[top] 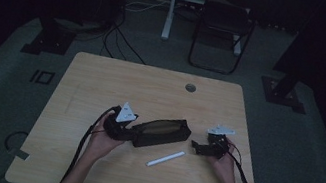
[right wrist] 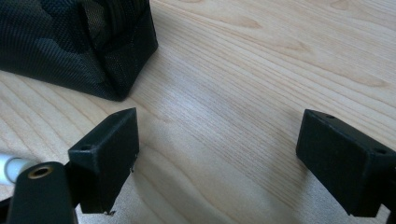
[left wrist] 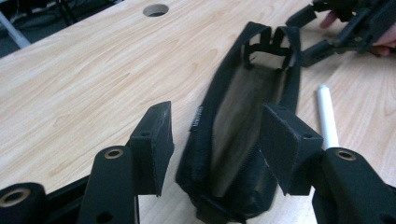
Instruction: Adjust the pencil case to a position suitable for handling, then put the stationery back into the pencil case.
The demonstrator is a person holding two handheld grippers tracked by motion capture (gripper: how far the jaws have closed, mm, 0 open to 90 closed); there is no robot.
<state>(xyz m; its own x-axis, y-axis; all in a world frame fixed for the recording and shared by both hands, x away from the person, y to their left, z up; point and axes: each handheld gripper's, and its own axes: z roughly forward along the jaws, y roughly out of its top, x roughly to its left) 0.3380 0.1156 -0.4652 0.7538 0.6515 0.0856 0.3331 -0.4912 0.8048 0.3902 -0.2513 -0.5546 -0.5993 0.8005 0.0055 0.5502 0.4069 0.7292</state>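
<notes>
The pencil case (top: 162,133) lies near the middle of the table (top: 101,85), its long side running from the left gripper (top: 132,132) toward the right gripper (top: 196,147). Its zipper is open and the brownish inside is visible from above. A white pen (top: 165,158) lies on the wood just beside the case, on the side nearer to the person, and it does not touch the case.

I judge that the step in hand is to put the pen into the open case. To do this well, the mouth of the case should be kept wide, and the case must not slide while the pen goes in. The right gripper is the nearer one to the pen, so it should take the pen around its middle, lift it level, and lower it along the length of the opening, not across it.

In the left gripper view the jaws stand apart on both sides of the near end of the case, and the pads do not press on the fabric. The left hand (top: 104,139) holds its gripper low and almost level, pointing along the case. In the right gripper view the jaws are wide apart with only bare wood between them; the corner of the case is beyond the jaws. The right hand (top: 223,162) rests close to the table, with its gripper pointing at the far end of the case.
</notes>
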